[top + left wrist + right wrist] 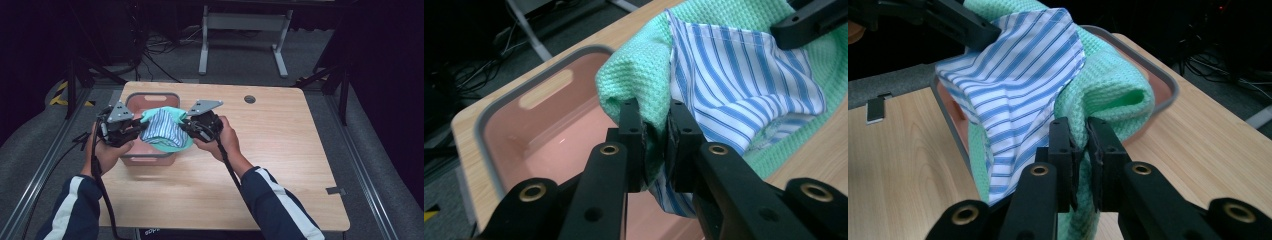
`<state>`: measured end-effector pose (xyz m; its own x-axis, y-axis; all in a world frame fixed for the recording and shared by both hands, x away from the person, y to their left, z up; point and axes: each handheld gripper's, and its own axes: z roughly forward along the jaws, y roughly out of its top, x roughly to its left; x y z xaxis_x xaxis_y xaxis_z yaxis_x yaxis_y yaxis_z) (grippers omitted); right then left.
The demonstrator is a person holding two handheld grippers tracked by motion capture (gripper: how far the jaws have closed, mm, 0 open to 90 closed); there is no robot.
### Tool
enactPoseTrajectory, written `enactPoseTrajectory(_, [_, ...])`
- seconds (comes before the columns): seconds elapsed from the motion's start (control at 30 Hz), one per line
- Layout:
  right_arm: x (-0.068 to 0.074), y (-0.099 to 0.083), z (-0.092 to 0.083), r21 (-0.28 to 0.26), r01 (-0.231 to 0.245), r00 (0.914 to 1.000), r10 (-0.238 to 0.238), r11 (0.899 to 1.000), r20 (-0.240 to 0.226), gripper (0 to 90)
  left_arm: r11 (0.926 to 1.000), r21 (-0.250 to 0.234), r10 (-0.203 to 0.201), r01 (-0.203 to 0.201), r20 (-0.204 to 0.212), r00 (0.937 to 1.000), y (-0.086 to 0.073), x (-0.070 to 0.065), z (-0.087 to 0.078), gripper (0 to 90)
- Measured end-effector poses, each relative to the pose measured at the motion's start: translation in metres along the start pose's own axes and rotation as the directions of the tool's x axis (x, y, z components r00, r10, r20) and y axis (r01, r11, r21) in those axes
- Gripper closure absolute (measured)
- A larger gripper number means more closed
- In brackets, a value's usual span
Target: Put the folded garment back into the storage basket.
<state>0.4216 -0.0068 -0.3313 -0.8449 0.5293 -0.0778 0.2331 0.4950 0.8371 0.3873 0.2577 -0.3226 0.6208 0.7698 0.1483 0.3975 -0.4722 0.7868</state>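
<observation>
Both grippers (pixel 138 131) (pixel 184 126) pinch bunched cloths (pixel 161 127) above the pink bin (pixel 150 157) on the table (pixel 280 150)

Lab/test rig: black curtains, floor cables (pixel 160 47), metal frame rails (pixel 37 165) round wooden table (pixel 280 150).

Lit tabletop (pixel 280 150), dark room around it.
Overhead light falls evenly (soft shadows only); the pink bin (pixel 544 125) shows faint glare, and the close views blur at their near edges.

You have no readable text, label, brand or number before you; pale marks at the worktop's (pixel 280 150) near edge are too blurred.
</observation>
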Motion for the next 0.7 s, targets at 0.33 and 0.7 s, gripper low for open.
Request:
enactPoseTrajectory(0.33, [0.014,0.019,0.039,0.01,0.008,0.9996,-0.008,1.0,-0.026,82.3,0.9986,0.026,-0.044,0.046,-0.046,0.9979,-0.02,0.025,-0.006,80.2])
enactPoseTrajectory(0.7, [0.017,0.019,0.077,0.058,-0.003,0.9988,0.005,0.998,-0.048,82.2,0.9947,0.076,-0.063,0.069,-0.081,0.9947,-0.034,0.037,0.011,80.3])
